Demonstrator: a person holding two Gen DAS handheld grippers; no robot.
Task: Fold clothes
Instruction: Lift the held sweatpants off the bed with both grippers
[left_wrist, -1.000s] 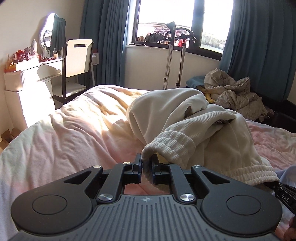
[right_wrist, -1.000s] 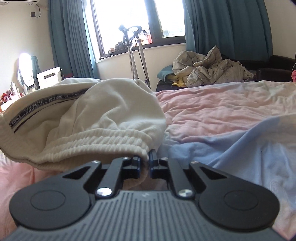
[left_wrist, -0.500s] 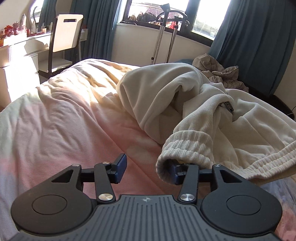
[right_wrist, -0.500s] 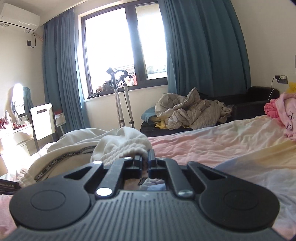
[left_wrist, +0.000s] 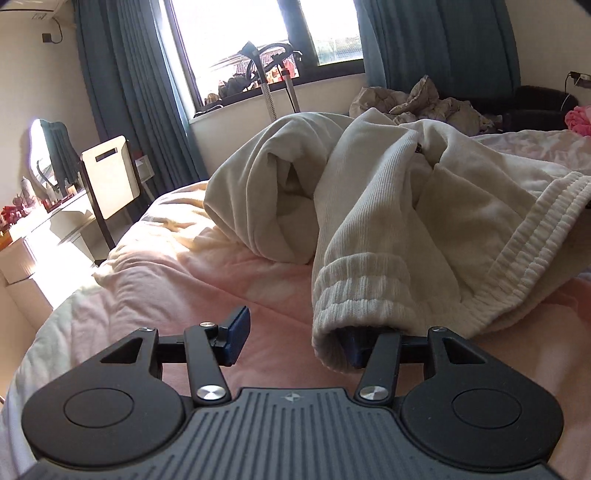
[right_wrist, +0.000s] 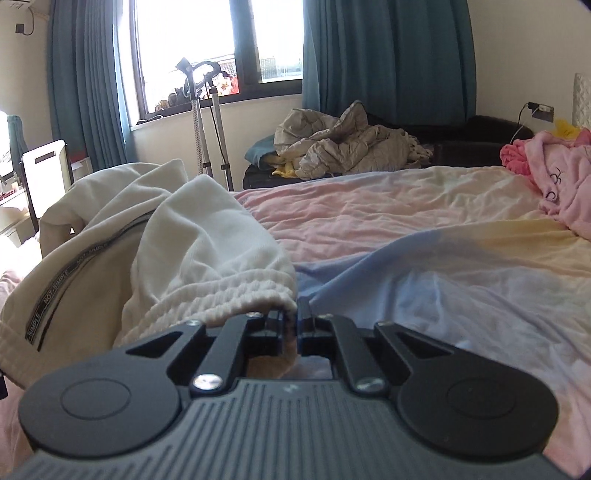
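The cream, thick, soft fleece sweatshirt (left_wrist: 388, 206) lay bunched on the pink bed (left_wrist: 155, 288), limp and bulky. The left hand-held gripper (left_wrist: 291, 338) stood released beside its ribbed cuff (left_wrist: 354, 291); the right hand-held gripper (right_wrist: 291, 325) pinched the ribbed hem (right_wrist: 221, 295), the firmest hold.

- The ribbed cuff (left_wrist: 360, 291) of the cream sweatshirt (left_wrist: 388, 192) drapes over 1 of the left gripper (left_wrist: 293, 341) fingers (left_wrist: 352, 347), hiding most of its pad;
- the sweatshirt's hem (right_wrist: 236, 295) hides what the right gripper (right_wrist: 290, 321) pinches;
- the bed (right_wrist: 424, 236) runs off the frame edge.
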